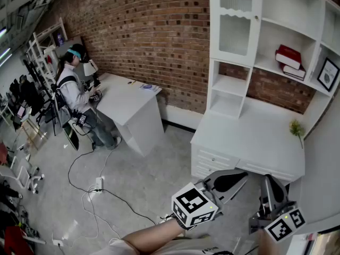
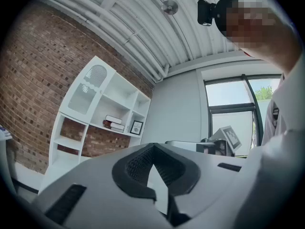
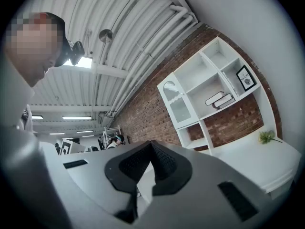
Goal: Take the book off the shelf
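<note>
Hovering at five o'clock in the head view, the grey left hand-held gripper (image 1: 239, 178) and the grey right hand-held gripper (image 1: 268, 180) sit side by side. Each is clenched on nothing, pads pressed together, well apart from the shelves. Beyond them lies the white bench (image 1: 249, 137), with a small green plant sprig (image 1: 296, 127) near its three-o'clock edge. Farther, at about two o'clock, the dark red hardcover book (image 1: 288, 54) rests tilted on another book inside the white wooden shelf unit (image 1: 234, 41). A black-framed picture (image 1: 328, 74) stands in the next compartment. Farthest, at ten o'clock, a seated person (image 1: 74, 89) sits at a second white bench (image 1: 133, 97) by the red brick wall (image 1: 143, 31).
</note>
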`<state>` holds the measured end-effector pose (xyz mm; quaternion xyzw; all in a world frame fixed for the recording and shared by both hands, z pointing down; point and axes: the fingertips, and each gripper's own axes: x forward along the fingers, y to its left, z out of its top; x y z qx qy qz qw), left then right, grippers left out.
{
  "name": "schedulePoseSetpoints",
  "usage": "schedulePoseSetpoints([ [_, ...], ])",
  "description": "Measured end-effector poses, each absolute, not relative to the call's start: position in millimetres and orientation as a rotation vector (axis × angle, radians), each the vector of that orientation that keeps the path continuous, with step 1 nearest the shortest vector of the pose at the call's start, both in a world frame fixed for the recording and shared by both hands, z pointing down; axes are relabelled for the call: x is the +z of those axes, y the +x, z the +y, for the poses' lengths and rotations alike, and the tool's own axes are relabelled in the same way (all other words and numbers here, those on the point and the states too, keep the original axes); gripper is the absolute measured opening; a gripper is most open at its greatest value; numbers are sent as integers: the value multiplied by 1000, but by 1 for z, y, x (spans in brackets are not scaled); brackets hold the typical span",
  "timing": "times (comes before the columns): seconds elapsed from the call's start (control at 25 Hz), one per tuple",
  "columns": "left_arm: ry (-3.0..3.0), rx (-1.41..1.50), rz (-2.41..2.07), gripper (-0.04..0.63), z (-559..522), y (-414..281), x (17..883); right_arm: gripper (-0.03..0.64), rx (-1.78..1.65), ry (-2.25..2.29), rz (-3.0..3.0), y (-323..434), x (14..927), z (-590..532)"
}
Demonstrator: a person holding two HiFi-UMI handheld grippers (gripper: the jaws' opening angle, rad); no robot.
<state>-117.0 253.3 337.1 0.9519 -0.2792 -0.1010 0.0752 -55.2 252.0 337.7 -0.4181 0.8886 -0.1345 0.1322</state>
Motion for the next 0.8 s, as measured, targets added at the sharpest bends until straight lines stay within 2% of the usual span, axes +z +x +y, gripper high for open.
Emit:
schedulePoseSetpoints([
  [0.2,2768,-323,-984,11,261,-136,342,15,-436,-1115,2689,-73,349,251],
  [0.8,2795,-236,-965,11,259,-87,347,17,-527,-993,2611,-31,348,255],
])
